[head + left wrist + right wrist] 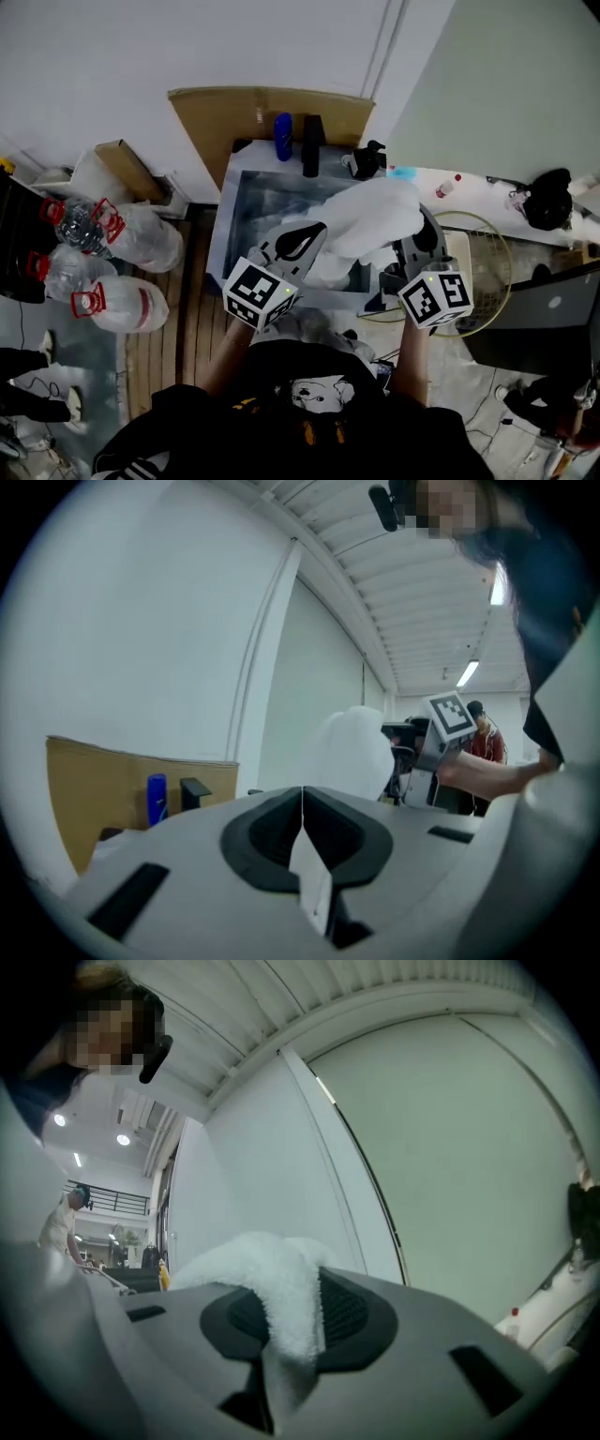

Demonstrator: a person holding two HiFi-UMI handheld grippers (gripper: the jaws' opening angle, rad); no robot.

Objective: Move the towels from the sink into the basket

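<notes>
White towel (370, 217) over sink (246, 202), right gripper (292, 1312) clamping a fold, left gripper (303, 808) pinching its edge (basket (507, 255) alongside).

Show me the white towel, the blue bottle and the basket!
towel (375, 217), head view, middle of the white bundle.
blue bottle (282, 137), head view, middle of its body.
basket (509, 262), head view, right side of its wire rim.
</notes>
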